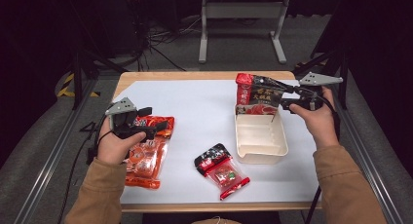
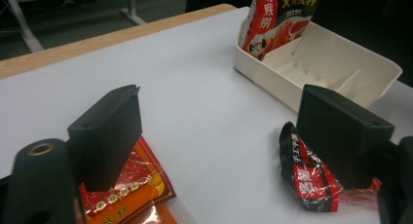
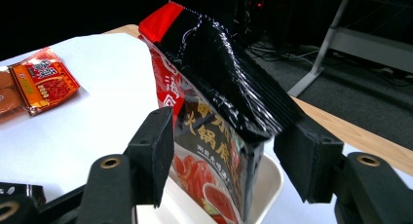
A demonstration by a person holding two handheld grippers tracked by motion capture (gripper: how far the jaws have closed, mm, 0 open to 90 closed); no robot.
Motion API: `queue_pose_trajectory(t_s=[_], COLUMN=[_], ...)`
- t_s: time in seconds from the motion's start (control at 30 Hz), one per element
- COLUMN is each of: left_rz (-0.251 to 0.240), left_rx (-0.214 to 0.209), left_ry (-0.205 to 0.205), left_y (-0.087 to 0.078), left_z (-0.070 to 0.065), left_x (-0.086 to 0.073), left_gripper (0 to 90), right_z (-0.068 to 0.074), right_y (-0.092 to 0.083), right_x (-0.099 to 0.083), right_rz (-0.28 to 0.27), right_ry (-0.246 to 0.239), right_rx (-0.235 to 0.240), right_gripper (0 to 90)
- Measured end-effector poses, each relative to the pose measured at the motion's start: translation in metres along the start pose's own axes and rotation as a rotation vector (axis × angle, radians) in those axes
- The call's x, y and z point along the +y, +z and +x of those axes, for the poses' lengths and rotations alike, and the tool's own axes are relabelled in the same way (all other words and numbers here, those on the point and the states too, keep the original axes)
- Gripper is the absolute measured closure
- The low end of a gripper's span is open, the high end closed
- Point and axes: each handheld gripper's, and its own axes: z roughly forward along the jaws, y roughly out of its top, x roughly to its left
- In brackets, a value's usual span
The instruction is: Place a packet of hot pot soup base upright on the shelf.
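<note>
At the left side of the desk (image 1: 195, 102), the left claw (image 1: 155, 121) hangs just over a large orange-red packet (image 1: 146, 156) that lies flat on the white cover. Its jaws stand wide apart and they hold nothing; in the left gripper view one finger (image 2: 104, 136) is above the corner of this packet. Near the middle front of the desk lies a small black and red packet (image 1: 221, 170), well apart from both claws. To the right of it stands a cream tray (image 1: 260, 153) with dividers inside. A tall red and black bag (image 1: 254, 95) stands upright in the far end of this tray. The right claw (image 1: 272, 87) is at the top of the bag. Its jaws are open on both sides of the bag's upper part, and the pads do not press on it.
</note>
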Motion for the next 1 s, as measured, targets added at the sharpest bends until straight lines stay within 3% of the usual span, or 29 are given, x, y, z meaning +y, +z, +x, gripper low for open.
queue_pose_trajectory(t_s=[0.37, 0.47, 0.7, 1.0], left_rz=[-0.004, -0.024, -0.027, -0.001], left_rx=[-0.008, 0.000, 0.006, 0.008], left_ry=[0.013, 0.005, 0.001, 0.007], left_y=[-0.009, -0.014, -0.020, -0.019], left_z=[0.000, 0.002, 0.006, 0.007], left_x=[0.002, 0.003, 0.002, -0.001], left_gripper=[20.0, 20.2, 20.1, 19.2], right_z=[0.010, 0.017, 0.037, 0.062], right_y=[-0.027, -0.035, -0.046, -0.046], right_x=[-0.008, -0.010, -0.015, -0.016], right_rz=[-0.024, -0.028, -0.029, 0.003], right_ry=[0.021, 0.037, 0.050, 0.003], right_rx=[-0.033, -0.046, -0.017, 0.023], right_gripper=[34.7, 31.8, 29.7, 29.2])
